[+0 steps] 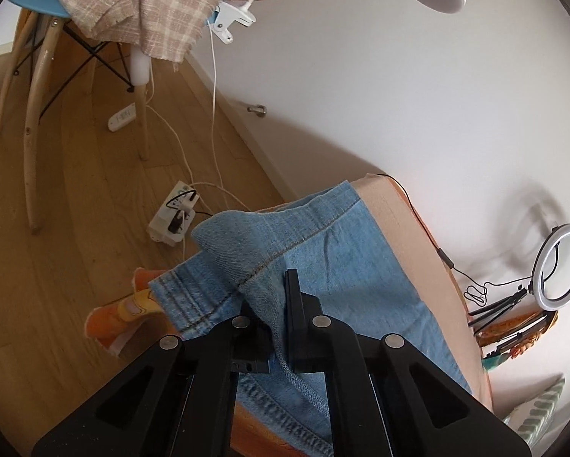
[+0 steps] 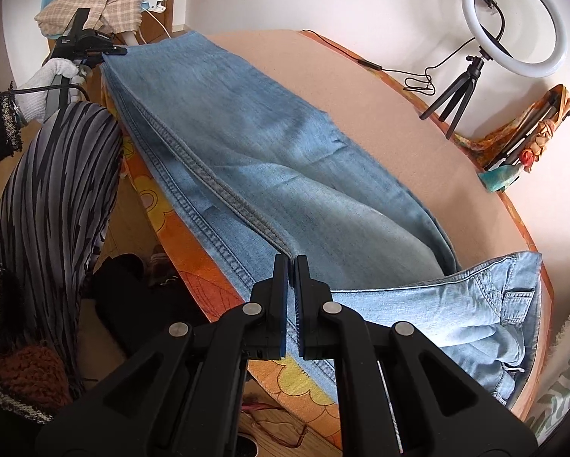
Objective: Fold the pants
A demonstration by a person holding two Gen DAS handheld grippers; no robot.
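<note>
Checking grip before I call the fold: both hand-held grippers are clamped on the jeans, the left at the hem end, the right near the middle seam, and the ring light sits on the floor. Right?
Not quite. The ring light stands on the table, not the floor, as the right wrist view shows. The rest holds: the left hand-held gripper pinches the hem end of the jeans, and the right hand-held gripper is shut on the middle seam.
</note>
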